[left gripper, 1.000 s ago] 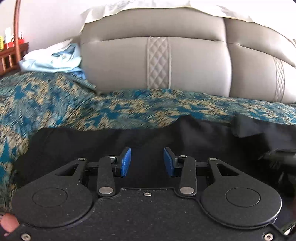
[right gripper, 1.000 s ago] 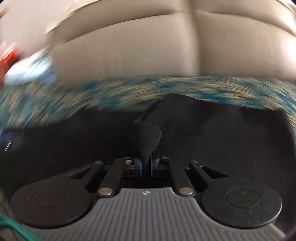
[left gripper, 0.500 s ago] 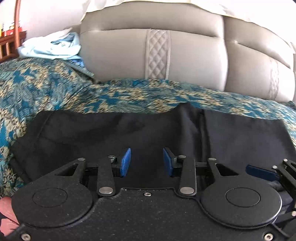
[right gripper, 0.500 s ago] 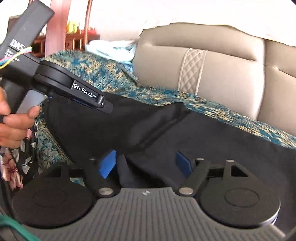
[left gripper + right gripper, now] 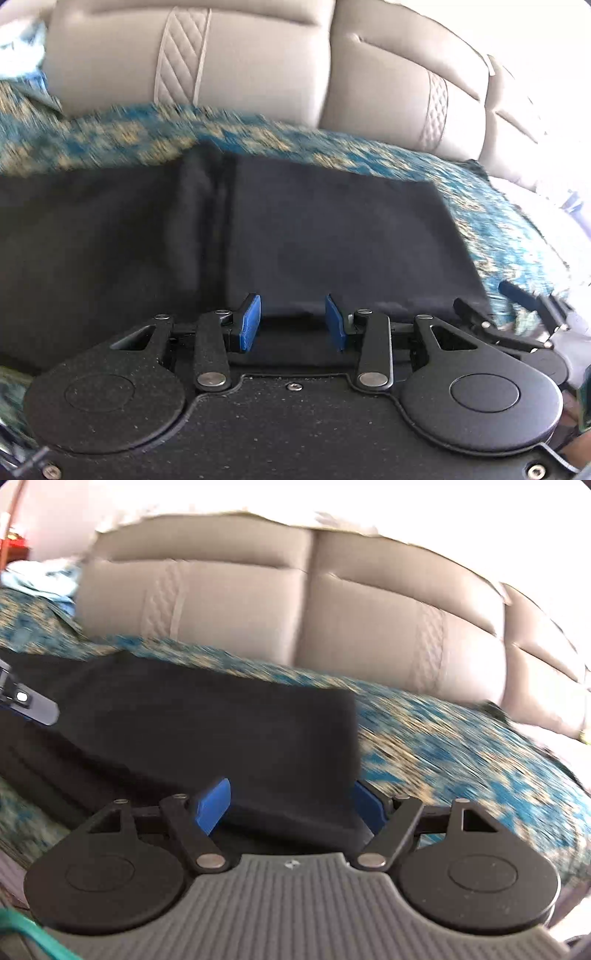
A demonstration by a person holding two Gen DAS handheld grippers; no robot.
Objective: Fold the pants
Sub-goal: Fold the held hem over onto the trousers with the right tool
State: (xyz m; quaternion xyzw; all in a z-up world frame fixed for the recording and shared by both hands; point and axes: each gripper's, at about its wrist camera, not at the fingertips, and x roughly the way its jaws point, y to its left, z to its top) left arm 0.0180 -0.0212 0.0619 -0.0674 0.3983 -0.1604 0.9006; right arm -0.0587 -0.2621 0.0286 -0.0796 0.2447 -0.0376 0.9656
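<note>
Black pants lie flat across the teal patterned bedspread, with a lengthwise fold ridge left of centre. My left gripper is open, its blue pads just above the pants' near edge. My right gripper is open wide over the pants' right end, with the near edge of the cloth lying between its blue pads. The right gripper also shows at the right edge of the left wrist view. Both views are motion-blurred.
A grey padded headboard runs along the back. Light blue clothes lie at the far left. The bedspread extends to the right of the pants, with a white area beyond its right edge.
My right gripper has let go of the pinched cloth and opened wide, then moved right to the pants' end. My left gripper has stayed open and shifted right along the pants.
</note>
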